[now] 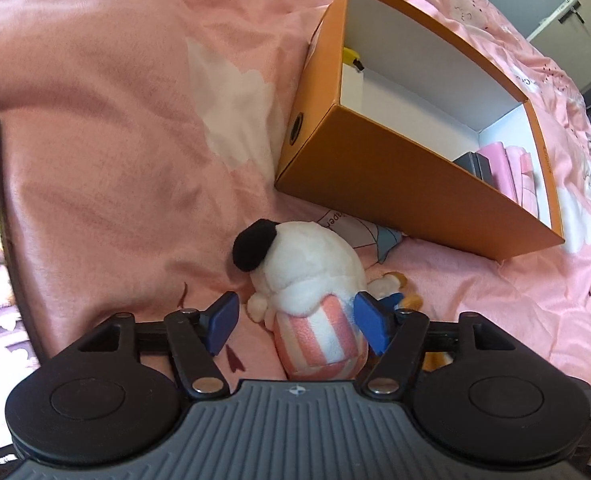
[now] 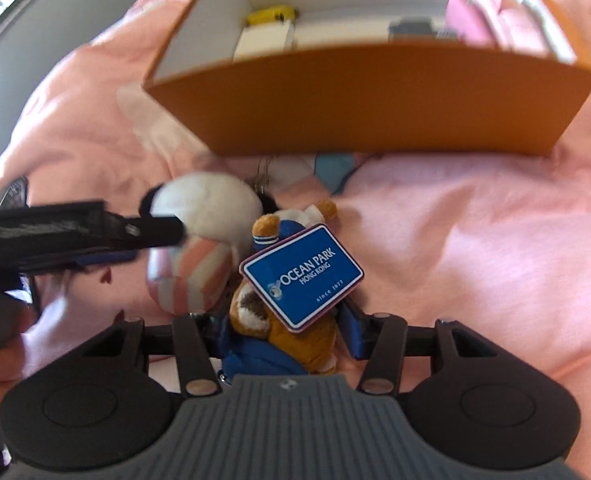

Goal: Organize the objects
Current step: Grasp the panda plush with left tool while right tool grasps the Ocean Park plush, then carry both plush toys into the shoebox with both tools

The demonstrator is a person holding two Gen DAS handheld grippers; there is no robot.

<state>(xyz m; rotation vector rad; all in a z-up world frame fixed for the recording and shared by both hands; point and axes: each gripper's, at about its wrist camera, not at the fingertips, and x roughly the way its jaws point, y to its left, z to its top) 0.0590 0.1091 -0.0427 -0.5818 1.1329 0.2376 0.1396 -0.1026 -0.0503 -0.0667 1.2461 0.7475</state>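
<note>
A soft, rumpled pink quilt [image 1: 107, 152] with pale cloud prints and small lettering fills both views. On it, toward one o'clock in the left wrist view and at twelve o'clock in the right, stands a rigid orange cardboard box [image 1: 379, 184], rectangular, open-topped, white inside, with a round finger hole in its short end. Only the right wrist view looks well into it: a yellow item [image 2: 271, 15] on a white carton [image 2: 263, 42] at one end, a grey block and pink folded things [image 2: 495, 12] at the other.

In front of the box lies a fuzzy, egg-shaped white plush toy [image 1: 315, 276] with a black ear and a pink-and-white striped lower body. Just beside it, at its three o'clock in the left view, lies a smaller brown plush [image 2: 291, 340] in blue clothing, mostly hidden there; the right view shows it carries a glossy blue card tag [image 2: 301, 276] reading OCEAN PARK HONG KONG.

The left gripper [image 1: 299, 326] stands wide apart astride the striped body, its blue pads [image 1: 223, 322] clear on one side, near or grazing the plush on the other. The right gripper [image 2: 285, 334] brackets the brown plush; its blue fingers [image 2: 353, 330] sit close against it, though the tag and blur hide whether they actually press.
</note>
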